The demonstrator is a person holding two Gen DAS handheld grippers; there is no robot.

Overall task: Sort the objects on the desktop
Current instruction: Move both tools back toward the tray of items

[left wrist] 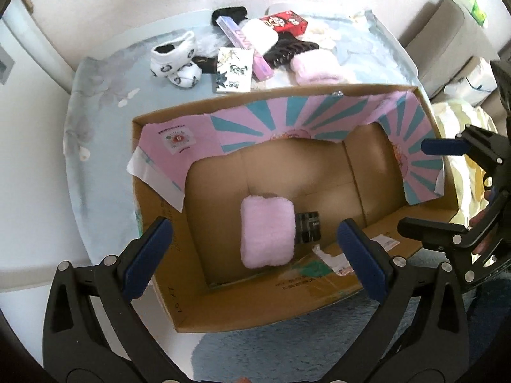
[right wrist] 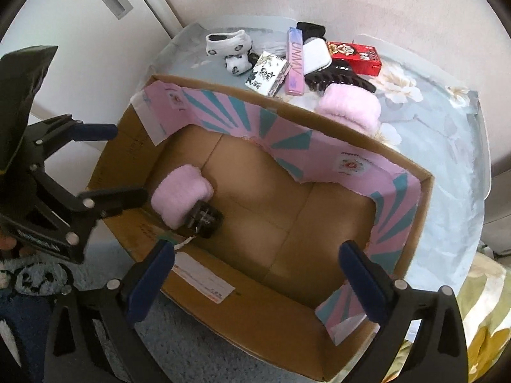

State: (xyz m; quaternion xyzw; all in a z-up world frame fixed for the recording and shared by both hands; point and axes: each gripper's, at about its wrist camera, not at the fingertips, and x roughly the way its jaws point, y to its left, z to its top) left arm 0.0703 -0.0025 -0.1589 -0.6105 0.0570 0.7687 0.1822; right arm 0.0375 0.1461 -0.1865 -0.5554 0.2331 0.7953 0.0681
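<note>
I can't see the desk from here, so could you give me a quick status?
Left gripper and right gripper open, empty, above cardboard box. Pink fluffy pad and black clip inside. Rest on table. Nothing blocking.

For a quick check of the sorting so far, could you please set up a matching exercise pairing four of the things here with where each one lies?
Things:
1. pink fluffy roll
2. red box
3. patterned socks
4. black hair claw

Places:
A. on the table, at the left end of the pile
B. inside the cardboard box, beside a small black thing
C. on the table, at the back of the pile on its right
D. on the table, just behind a second pink fluffy roll

Pairs: 1-B, 2-C, 3-A, 4-D
</note>
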